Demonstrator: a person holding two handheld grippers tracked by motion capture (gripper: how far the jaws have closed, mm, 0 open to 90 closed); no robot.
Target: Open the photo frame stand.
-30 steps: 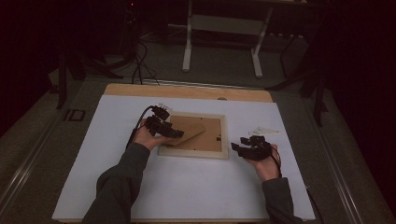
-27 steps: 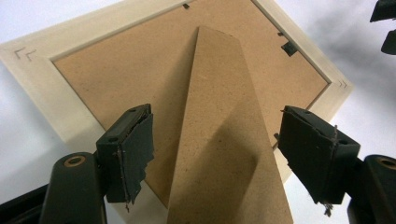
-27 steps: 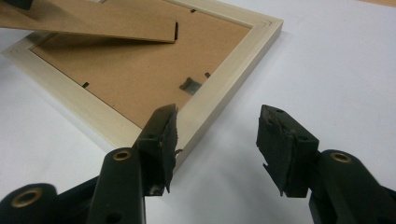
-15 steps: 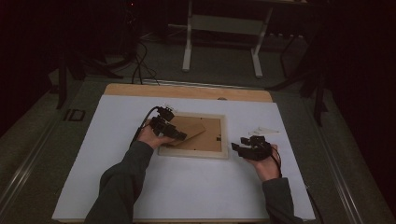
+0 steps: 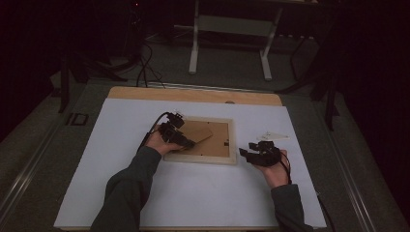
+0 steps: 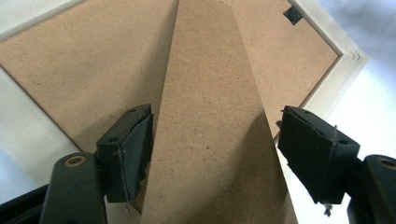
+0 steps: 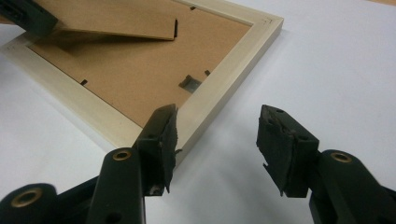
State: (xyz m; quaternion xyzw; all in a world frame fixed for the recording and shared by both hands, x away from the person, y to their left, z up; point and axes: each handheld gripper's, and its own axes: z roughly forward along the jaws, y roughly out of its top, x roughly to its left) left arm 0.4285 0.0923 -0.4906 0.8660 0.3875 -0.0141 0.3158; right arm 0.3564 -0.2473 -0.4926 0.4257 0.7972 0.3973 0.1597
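Observation:
A pale wooden picture frame (image 5: 200,159) lies face down on the white sheet, brown backing board up. Its brown cardboard stand (image 5: 202,132) is tilted up off the backing in the right gripper view (image 7: 116,23). My left gripper (image 5: 189,144) hovers over the frame's left part. In the left gripper view the frame (image 6: 345,60) lies under the stand (image 6: 210,116), which runs between the open jaws of the left gripper (image 6: 215,144), with a gap at the right pad. My right gripper (image 5: 246,153) stands open just off the frame's right lower corner (image 7: 224,74), nothing between its jaws (image 7: 217,140).
The white sheet (image 5: 193,203) covers most of the wooden table (image 5: 193,94). A small pale object (image 5: 273,136) lies right of the frame, behind my right gripper. A metal hanger notch (image 7: 189,84) sits in the backing. Dark floor and a white stand (image 5: 229,29) lie beyond.
My left gripper has edged slightly further over the frame along the stand. The right gripper and the frame have stayed put.

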